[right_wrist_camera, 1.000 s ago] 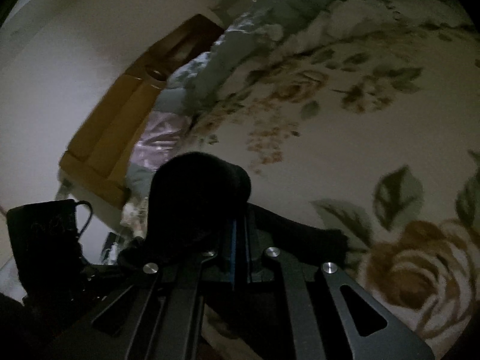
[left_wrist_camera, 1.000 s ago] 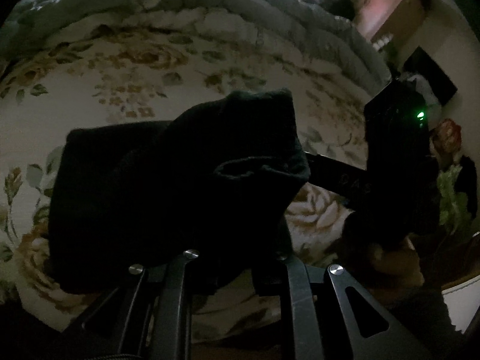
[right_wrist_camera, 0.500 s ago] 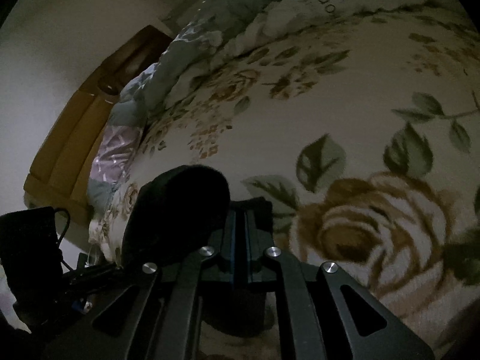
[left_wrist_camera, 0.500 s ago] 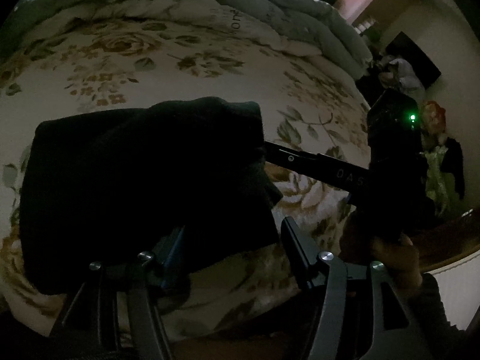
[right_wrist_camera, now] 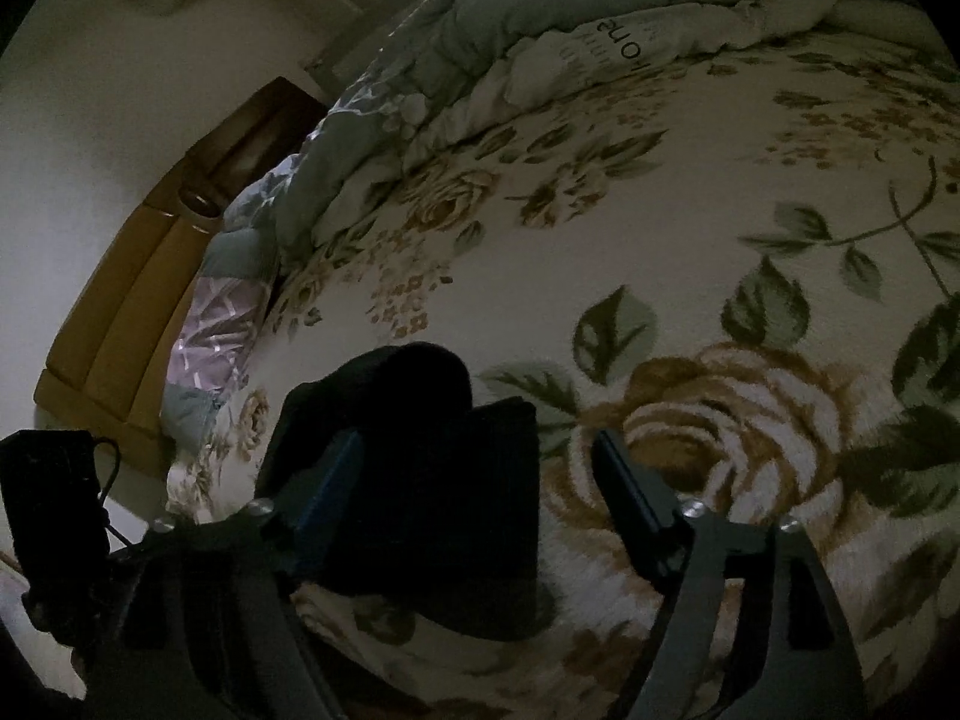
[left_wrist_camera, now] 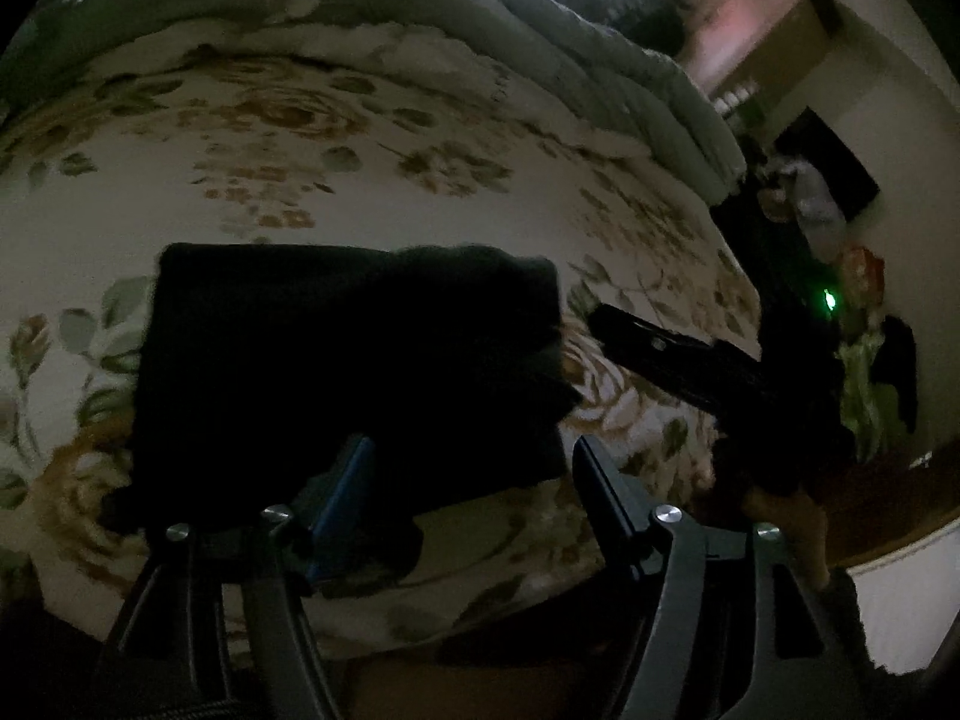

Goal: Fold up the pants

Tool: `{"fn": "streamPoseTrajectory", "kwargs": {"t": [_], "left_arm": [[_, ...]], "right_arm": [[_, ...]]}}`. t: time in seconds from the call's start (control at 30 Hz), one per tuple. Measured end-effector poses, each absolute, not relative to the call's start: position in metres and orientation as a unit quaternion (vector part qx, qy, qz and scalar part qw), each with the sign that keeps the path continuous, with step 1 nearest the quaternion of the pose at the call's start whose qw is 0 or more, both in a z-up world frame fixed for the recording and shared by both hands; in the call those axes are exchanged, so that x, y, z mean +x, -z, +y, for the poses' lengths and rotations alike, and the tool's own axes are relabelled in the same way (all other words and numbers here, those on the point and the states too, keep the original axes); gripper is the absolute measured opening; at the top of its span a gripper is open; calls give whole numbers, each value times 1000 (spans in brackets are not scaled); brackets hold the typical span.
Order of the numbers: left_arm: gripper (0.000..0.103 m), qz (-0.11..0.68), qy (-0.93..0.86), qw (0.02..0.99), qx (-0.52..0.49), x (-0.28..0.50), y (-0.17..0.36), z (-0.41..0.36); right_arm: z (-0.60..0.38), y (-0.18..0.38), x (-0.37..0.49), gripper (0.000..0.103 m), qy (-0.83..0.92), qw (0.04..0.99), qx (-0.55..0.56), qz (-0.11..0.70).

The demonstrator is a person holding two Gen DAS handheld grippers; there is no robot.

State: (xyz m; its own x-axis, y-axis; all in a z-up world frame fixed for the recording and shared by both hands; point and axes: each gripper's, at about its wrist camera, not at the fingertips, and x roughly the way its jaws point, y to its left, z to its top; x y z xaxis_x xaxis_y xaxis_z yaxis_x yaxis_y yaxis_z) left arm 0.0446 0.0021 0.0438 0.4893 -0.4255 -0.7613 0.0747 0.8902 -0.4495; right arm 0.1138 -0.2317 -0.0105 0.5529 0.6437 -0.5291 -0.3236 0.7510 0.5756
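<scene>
Two grippers hang spread over a bed, both let go of the black pants (left_wrist_camera: 354,360), which lie folded into a compact dark block on the floral bedspread (left_wrist_camera: 372,180) close to its near edge. The left gripper (left_wrist_camera: 474,474) has its fingers wide apart, the blue-padded left finger (left_wrist_camera: 345,480) overlapping the block's near side, the other finger past its right corner; nothing is pinched between them. In the left wrist view the right gripper (left_wrist_camera: 606,324) reaches in from the right, its tip just beside the right edge of the pants, apart from the cloth. From the right wrist view, the right gripper (right_wrist_camera: 480,474) is likewise spread, with the pants (right_wrist_camera: 414,480) lying between and below its fingers and rising in a rounded fold at the far end. Bare bedspread (right_wrist_camera: 690,228) stretches far beyond the block toward a rumpled grey-green quilt (left_wrist_camera: 540,42) heaped along the far edge; a wooden headboard (right_wrist_camera: 138,294) stands past the bed's left side. Half a second earlier the right gripper's fingers were pressed together on the fabric; a second ago the left gripper was also clamped on a raised fold. The block now lies flatter, and both tools have drawn slightly back from it.
</scene>
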Motion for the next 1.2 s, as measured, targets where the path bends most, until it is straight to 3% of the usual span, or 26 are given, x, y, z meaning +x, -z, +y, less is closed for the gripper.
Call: {"fn": "streamPoseTrajectory", "kwargs": {"t": [0.27, 0.73, 1.2], "left_arm": [[74, 477, 99, 845, -222, 42, -42, 54], [76, 484, 39, 832, -269, 53, -15, 118], [77, 522, 41, 804, -283, 84, 29, 126]], "right_arm": [[-205, -1, 107, 93, -278, 857, 195, 388], [-179, 12, 106, 94, -250, 853, 181, 421], [-179, 34, 114, 94, -225, 842, 197, 448]]}}
